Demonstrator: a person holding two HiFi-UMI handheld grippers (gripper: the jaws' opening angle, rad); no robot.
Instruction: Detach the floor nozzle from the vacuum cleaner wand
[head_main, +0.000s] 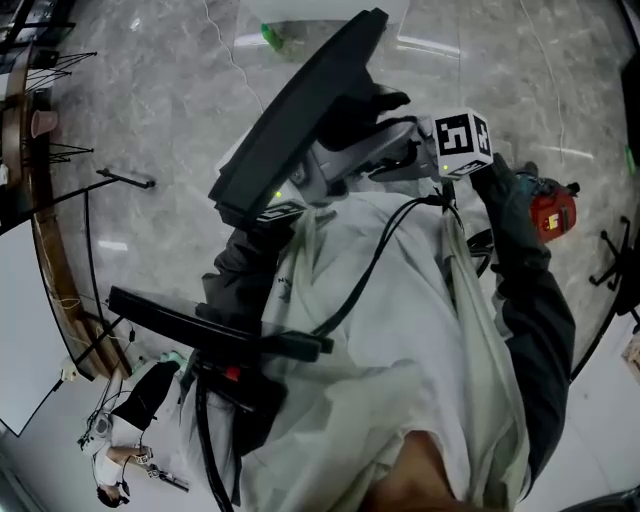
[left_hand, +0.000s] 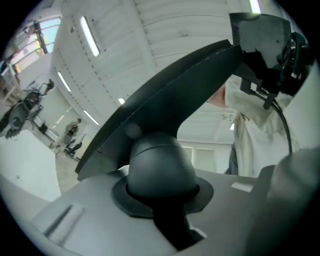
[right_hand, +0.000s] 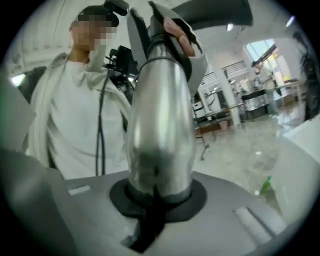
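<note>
- left gripper (left_hand: 161, 175): jaws clamped on the black neck of the floor nozzle (head_main: 300, 110), which is raised before the person's chest
- floor nozzle: rigid plastic, judged light but unwieldy; best gripped at the neck
- wand (right_hand: 160, 125): smooth metal, likely slippery; right gripper (right_hand: 159, 167) pinches it
- writing: none legible, only the cube (head_main: 462, 140) markers

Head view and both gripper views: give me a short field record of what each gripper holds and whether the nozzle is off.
left gripper: closed on the black neck of the floor nozzle
right gripper: closed on the silver wand
nozzle pose: raised in front of the person, tilted
joint: cannot tell whether separated
surroundings: pale marbled floor
</note>
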